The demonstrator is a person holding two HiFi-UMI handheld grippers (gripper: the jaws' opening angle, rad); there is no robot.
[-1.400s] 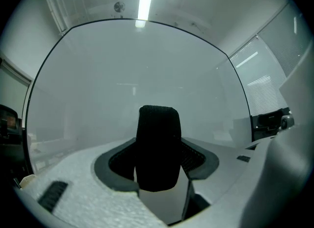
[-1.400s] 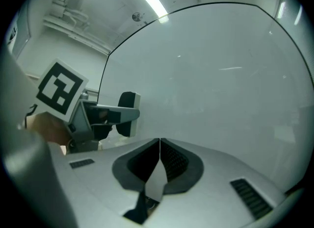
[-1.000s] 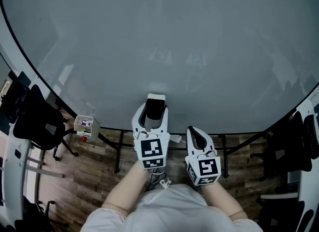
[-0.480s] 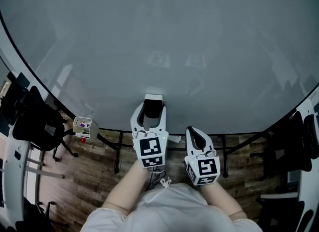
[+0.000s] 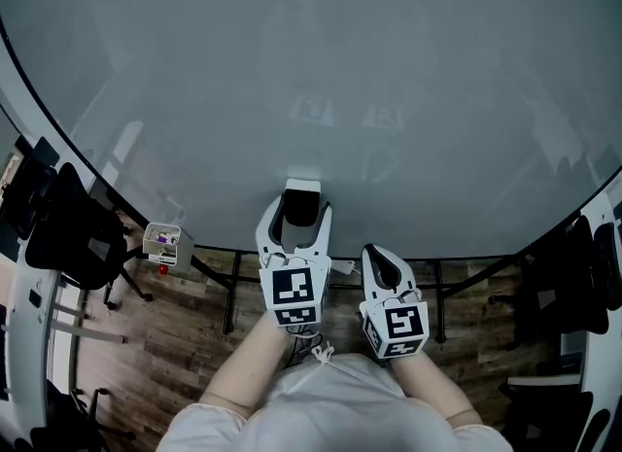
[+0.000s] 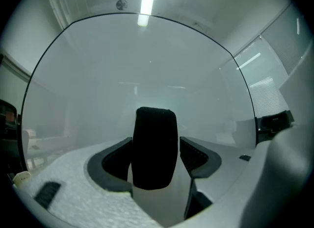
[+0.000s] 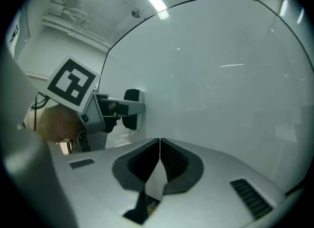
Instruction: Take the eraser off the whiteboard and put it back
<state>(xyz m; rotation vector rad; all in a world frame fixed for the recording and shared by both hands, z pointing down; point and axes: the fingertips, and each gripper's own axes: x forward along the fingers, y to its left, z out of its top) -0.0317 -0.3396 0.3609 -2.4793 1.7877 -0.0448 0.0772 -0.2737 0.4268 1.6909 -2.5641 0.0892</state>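
Note:
The eraser (image 5: 301, 199), black felt on a white body, sits flat against the grey whiteboard (image 5: 311, 71) near its lower edge. My left gripper (image 5: 299, 211) reaches level around it, and its jaws are opening. In the left gripper view the eraser (image 6: 156, 143) stands between the dark pads (image 6: 195, 154), with a gap showing on the right side. My right gripper (image 5: 381, 260) hangs beside it, off the board, shut with nothing in it; its pads meet in the right gripper view (image 7: 160, 146). That view also shows the eraser (image 7: 131, 95) and the left gripper's marker cube (image 7: 72, 84).
Black office chairs (image 5: 68, 236) stand at the left and more chairs (image 5: 583, 275) at the right. A small white box (image 5: 163, 241) of odds and ends sits by the board's lower left. The board's stand legs (image 5: 231, 295) rise from a wood floor.
The left gripper's jaws have spread wider around the eraser, which stays on the board. Neither hand has shifted.

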